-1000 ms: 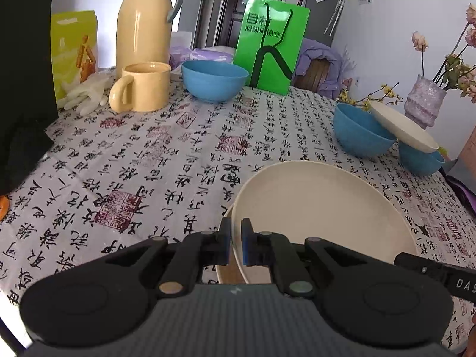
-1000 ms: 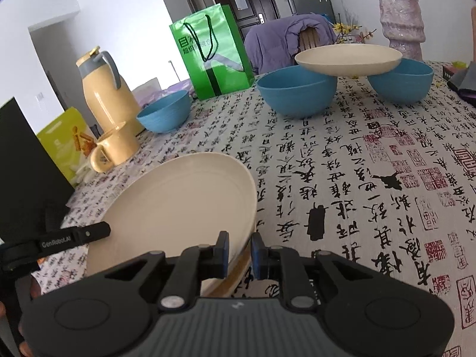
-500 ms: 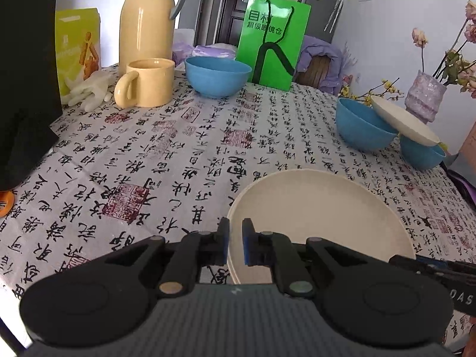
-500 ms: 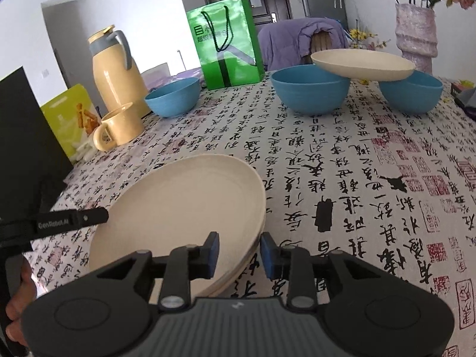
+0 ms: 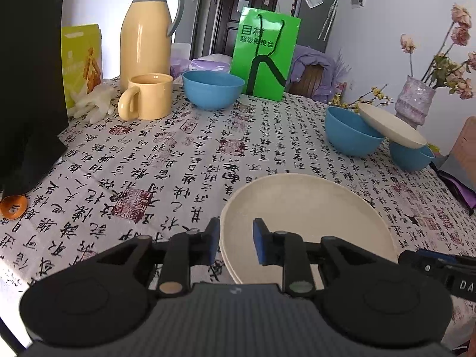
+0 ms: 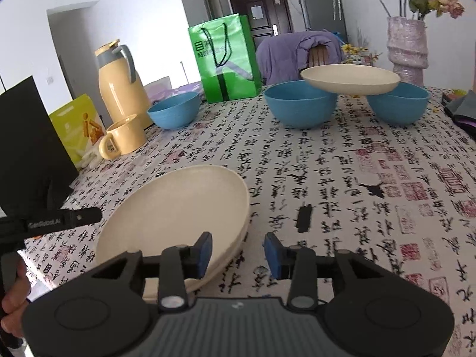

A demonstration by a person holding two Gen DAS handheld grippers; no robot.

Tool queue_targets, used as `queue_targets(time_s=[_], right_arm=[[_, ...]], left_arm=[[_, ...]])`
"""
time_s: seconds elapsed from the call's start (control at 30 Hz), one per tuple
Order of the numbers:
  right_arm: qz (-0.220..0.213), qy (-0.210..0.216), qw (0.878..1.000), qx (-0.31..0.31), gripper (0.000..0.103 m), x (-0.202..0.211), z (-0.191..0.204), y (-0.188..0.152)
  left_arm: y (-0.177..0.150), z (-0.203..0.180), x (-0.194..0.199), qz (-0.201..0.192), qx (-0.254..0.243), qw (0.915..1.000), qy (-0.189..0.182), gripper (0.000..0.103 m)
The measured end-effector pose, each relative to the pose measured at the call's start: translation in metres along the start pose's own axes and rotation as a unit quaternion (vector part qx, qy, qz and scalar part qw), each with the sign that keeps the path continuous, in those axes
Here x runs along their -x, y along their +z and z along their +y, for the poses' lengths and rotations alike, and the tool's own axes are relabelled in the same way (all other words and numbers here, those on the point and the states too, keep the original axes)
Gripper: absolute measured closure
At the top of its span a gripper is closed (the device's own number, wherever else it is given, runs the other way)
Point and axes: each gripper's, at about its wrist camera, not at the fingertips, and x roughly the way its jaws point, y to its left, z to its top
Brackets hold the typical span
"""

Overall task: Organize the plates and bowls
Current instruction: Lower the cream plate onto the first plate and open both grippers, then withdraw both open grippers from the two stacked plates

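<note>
Opening both tongs, we had the left tongs (image 5: 236, 245) and right tongs (image 6: 238, 251) spread astride the stacked cream plates' (image 5: 306, 217) rim, pinching nothing, on the table (image 5: 178, 160).

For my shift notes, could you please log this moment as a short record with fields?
stack: two round cream plates nested on the calligraphy-print tablecloth
left claw: opening, straddles the stack's rim, pads clear
right claw: opening, off the stack's rim
pending: third cream plate bridging two blue bowls; lone blue bowl beside the yellow mug
</note>
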Motion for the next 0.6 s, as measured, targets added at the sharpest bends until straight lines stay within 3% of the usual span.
queue_targets(time_s=[0.03,0.1,0.23,0.3,0.43,0.5,0.6], right_arm=[[-0.002,-0.001,1.000,-0.001,0.064,0.003,-0.003,-0.001],[-0.007,-0.005,1.000,-0.003,0.056,0.012,-0.008,-0.005],[-0.020,-0.013,1.000,-0.006,0.054,0.031,-0.018,-0.012],[-0.026,-0.016,0.999,-0.007,0.047,0.042,-0.023,-0.018],[-0.037,-0.022,0.999,-0.003,0.040,0.065,-0.030,-0.032],[-0.043,-0.021,0.999,-0.003,0.030,0.077,-0.033,-0.043],[-0.055,-0.022,0.998,-0.005,0.025,0.094,-0.037,-0.060]], left_arm=[[-0.002,-0.002,0.004,-0.002,-0.001,1.0000,-0.002,0.076],[-0.007,-0.007,0.014,-0.007,-0.007,0.9999,-0.006,0.060],[-0.021,-0.022,0.036,-0.019,-0.032,0.9992,-0.014,0.048],[-0.031,-0.030,0.048,-0.027,-0.043,0.9986,-0.018,0.037],[-0.053,-0.046,0.072,-0.047,-0.060,0.9967,-0.028,0.025],[-0.064,-0.052,0.084,-0.056,-0.066,0.9957,-0.032,0.017],[-0.083,-0.060,0.099,-0.067,-0.074,0.9944,-0.033,0.013]])
